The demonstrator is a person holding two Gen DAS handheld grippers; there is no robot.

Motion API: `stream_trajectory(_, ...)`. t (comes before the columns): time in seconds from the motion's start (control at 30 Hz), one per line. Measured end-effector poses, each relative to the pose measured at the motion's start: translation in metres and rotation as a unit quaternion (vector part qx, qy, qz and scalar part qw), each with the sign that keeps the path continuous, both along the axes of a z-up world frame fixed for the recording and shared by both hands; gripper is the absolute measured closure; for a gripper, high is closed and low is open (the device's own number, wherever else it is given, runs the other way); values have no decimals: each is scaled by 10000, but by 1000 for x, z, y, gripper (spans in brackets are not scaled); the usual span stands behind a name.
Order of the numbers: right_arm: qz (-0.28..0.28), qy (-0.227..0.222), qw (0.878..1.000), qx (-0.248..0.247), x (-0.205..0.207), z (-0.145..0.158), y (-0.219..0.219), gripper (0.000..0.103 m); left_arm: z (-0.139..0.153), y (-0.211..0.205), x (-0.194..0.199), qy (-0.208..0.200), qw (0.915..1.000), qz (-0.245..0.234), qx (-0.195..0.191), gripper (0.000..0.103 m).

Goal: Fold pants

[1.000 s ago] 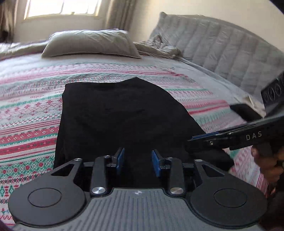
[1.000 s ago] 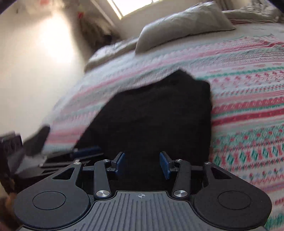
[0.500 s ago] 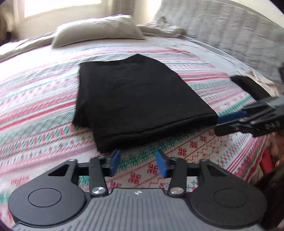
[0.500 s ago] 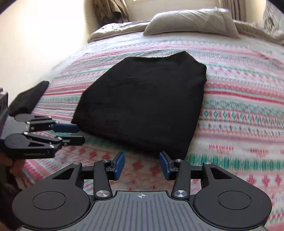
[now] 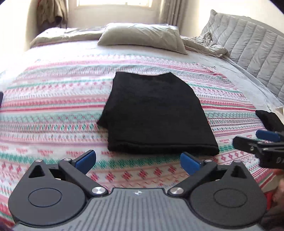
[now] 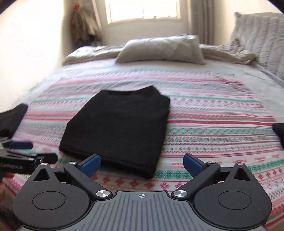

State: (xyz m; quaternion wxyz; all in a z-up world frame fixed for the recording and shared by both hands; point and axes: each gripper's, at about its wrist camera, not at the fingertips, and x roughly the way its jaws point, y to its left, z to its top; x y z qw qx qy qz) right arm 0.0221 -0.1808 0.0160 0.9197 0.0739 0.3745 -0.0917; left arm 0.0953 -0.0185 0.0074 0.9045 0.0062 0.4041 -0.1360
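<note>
Black pants (image 5: 156, 113) (image 6: 119, 126) lie folded into a flat rectangle on the striped patterned bedspread (image 5: 53, 110) (image 6: 213, 124). My left gripper (image 5: 138, 160) hovers above the bedspread just short of the pants' near edge, its jaws opening wide, with nothing between the blue pads. My right gripper (image 6: 142, 164) hangs over the pants' near right corner, jaws also opening wide and holding nothing. In the left wrist view the right gripper (image 5: 255, 140) shows at the right edge; in the right wrist view the left gripper (image 6: 32, 151) shows at the left edge.
A grey pillow (image 5: 142, 37) and crumpled bedding (image 5: 205, 44) lie at the head of the bed under a window (image 6: 142, 10). A quilted headboard (image 5: 248, 40) runs along the right. A dark item (image 5: 269, 119) lies near the bed's right edge.
Both grippers have drawn back and up from the pants, which now lie whole in view. Both pairs of jaws have spread from narrow to wide.
</note>
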Motion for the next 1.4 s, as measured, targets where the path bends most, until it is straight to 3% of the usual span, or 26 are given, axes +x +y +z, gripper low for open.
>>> stream_trajectory(0.13, -287, 87, 9995, 67, -1, -15, 4, 0, -11, -10, -5, 52, 9994, 214, 267, 0)
stream_trajectory(0.23, -321, 303, 9990, -98, 4, -26, 11, 0, -22, -12, -7, -89, 9973, 512, 513, 0)
stream_trajectory(0.4, -327, 216, 9977, -545, 10, -40, 22, 0, -33, -10, 1, -38, 9950, 716, 693, 0)
stream_trajectory(0.6, -408, 318, 9978, -421, 16, -46, 24, 0, -38, -10, 3, -87, 9935, 760, 840, 0)
stream_trajectory(1.4, -349, 416, 9970, -548, 17, -52, 32, 0, -41, -7, 0, -64, 9929, 769, 902, 0)
